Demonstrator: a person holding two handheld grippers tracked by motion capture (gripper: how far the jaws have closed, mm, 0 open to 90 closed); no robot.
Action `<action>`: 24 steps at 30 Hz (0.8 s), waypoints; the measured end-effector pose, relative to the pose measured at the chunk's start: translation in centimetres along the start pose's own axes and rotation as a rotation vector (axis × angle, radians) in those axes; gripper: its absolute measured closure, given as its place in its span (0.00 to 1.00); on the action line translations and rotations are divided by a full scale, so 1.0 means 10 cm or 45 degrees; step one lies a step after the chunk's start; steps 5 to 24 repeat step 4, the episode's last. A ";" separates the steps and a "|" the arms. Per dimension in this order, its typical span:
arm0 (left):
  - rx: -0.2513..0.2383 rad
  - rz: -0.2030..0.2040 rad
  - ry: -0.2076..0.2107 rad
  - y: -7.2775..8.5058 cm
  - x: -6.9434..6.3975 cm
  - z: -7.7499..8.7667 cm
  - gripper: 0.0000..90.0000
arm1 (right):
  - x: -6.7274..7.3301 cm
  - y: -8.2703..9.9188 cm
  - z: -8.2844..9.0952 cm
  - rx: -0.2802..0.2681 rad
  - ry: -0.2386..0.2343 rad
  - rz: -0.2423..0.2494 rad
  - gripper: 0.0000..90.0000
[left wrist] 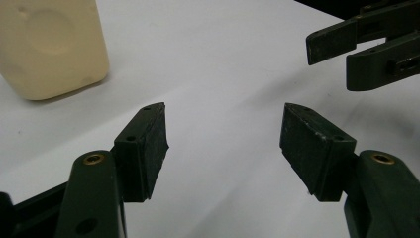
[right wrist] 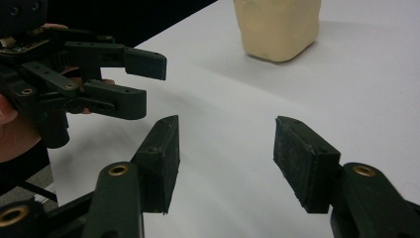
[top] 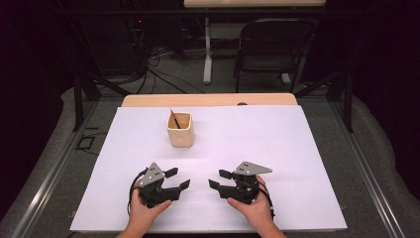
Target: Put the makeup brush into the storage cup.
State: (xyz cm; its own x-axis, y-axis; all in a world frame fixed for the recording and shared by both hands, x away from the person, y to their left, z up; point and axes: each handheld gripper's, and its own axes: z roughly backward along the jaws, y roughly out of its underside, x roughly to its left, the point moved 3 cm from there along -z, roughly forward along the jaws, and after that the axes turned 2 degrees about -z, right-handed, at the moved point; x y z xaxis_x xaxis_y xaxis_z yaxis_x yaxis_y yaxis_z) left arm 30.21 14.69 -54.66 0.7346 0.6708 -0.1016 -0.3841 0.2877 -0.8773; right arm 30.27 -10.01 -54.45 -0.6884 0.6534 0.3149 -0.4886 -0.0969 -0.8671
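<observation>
We hold the left gripper (top: 177,178) and the right gripper (top: 216,179) low in the high view, tips facing each other – both with jaws apart, nothing between them. The cream cup (top: 179,130) stands above them, left of centre on the white sheet (top: 277,148), a thin dark stick (top: 174,118) leaning inside it.

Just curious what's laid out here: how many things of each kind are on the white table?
Cream cup: 1
Dark stick in the cup: 1
Black tongs: 2, left and right, both open and empty
Total: 4
</observation>
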 end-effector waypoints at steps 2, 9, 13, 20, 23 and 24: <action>-0.006 0.004 0.003 0.00 0.01 0.00 0.39 | 0.00 0.00 0.00 0.000 0.000 0.001 0.48; -0.014 0.019 0.000 -0.01 0.03 0.01 0.39 | -0.01 0.00 0.00 -0.001 0.002 0.007 0.48; -0.014 0.019 0.000 -0.01 0.03 0.01 0.39 | -0.01 0.00 0.00 -0.001 0.002 0.007 0.48; -0.014 0.019 0.000 -0.01 0.03 0.01 0.39 | -0.01 0.00 0.00 -0.001 0.002 0.007 0.48; -0.014 0.019 0.000 -0.01 0.03 0.01 0.39 | -0.01 0.00 0.00 -0.001 0.002 0.007 0.48; -0.014 0.019 0.000 -0.01 0.03 0.01 0.39 | -0.01 0.00 0.00 -0.001 0.002 0.007 0.48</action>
